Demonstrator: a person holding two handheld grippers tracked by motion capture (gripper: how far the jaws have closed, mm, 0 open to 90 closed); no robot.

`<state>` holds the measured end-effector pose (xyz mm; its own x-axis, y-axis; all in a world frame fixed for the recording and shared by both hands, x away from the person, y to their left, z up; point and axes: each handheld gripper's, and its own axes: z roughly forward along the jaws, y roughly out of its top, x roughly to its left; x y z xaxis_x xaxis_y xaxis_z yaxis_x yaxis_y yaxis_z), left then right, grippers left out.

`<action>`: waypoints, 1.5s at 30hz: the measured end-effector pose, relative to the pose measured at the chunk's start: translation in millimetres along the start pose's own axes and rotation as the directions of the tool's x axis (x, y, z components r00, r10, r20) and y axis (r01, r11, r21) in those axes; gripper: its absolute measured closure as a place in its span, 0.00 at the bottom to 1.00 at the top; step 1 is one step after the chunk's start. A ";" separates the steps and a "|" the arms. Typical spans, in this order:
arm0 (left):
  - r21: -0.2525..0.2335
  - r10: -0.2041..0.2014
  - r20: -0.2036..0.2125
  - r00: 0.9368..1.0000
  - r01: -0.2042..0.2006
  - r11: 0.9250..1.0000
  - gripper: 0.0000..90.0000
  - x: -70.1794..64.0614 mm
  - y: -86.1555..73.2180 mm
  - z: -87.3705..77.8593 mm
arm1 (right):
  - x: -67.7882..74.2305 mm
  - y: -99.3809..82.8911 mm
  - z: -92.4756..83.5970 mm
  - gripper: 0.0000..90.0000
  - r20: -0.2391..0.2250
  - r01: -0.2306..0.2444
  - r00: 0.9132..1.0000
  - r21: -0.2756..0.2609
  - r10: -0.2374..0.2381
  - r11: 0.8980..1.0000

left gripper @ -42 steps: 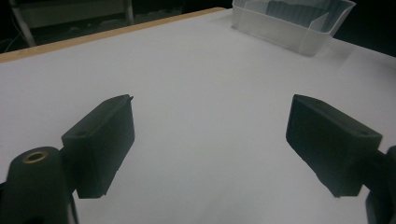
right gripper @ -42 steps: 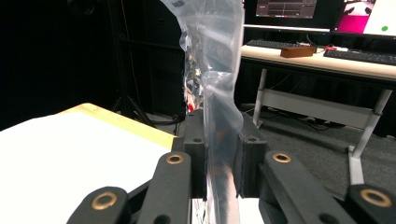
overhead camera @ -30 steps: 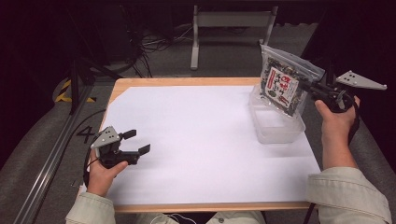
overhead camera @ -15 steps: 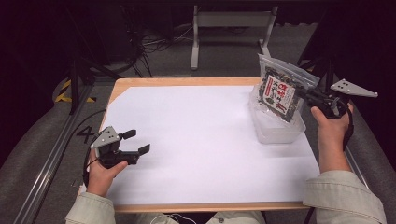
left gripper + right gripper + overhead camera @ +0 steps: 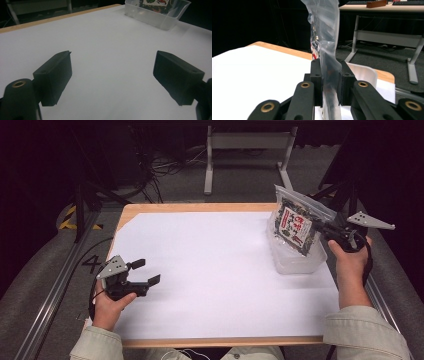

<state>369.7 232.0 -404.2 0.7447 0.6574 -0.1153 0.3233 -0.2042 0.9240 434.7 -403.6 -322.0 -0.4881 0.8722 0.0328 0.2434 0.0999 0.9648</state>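
While my right gripper [image 5: 324, 231] has its two black jaws pressed together on the clear edge of the snack bag [image 5: 296, 224], the bag stands tilted up out of the clear plastic tub [image 5: 300, 262] at the far right of the table, its lower end down inside the tub and its printed red and white label facing the middle of the table; from the right gripper view I see the plastic film pinched flat between my pads [image 5: 316, 75] and rising crumpled above them, with the tub's rounded rim just behind. My right hand [image 5: 350, 262] wraps the handle at the table's right edge, the grey three-cornered plate sticking out to the side. My left gripper [image 5: 142, 272] sits low near the front left corner of the white sheet [image 5: 210, 270], jaws spread wide with nothing between them, only bare white surface showing in the gap in the left gripper view, and the tub with the bag in it far across at the top of that view. My left hand [image 5: 111, 302] holds it well apart from the tub. Around the white sheet the wooden table edge [image 5: 200, 207] shows as a thin border
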 end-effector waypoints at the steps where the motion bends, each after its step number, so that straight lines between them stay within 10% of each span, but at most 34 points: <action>1: 0.000 0.000 0.001 1.000 0.000 1.000 0.18 -0.1 0.1 0.2 | 0.4 -0.7 -0.4 0.86 0.002 -0.002 1.000 0.002 0.002 1.000; 12: 0.007 0.005 0.004 1.000 -0.005 1.000 0.18 -1.7 0.5 2.7 | -6.8 -16.0 -7.8 0.86 0.013 -0.072 0.997 0.016 0.072 0.997; 29: 0.009 0.004 -0.001 1.000 -0.004 1.000 0.18 0.5 -0.9 2.7 | -3.4 -8.8 -6.2 0.82 0.007 -0.034 0.999 0.010 0.034 0.999; 45: 0.012 -0.003 0.000 1.000 0.003 1.000 0.18 0.2 -1.4 3.5 | 3.4 -2.7 -20.4 0.42 -0.021 -0.053 0.998 -0.036 0.052 0.998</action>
<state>371.4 229.8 -406.8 0.7440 0.6577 -0.1178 0.3324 -0.2114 0.9192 415.3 -410.6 -319.2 -0.4919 0.8662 0.0882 0.2383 0.0365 0.9705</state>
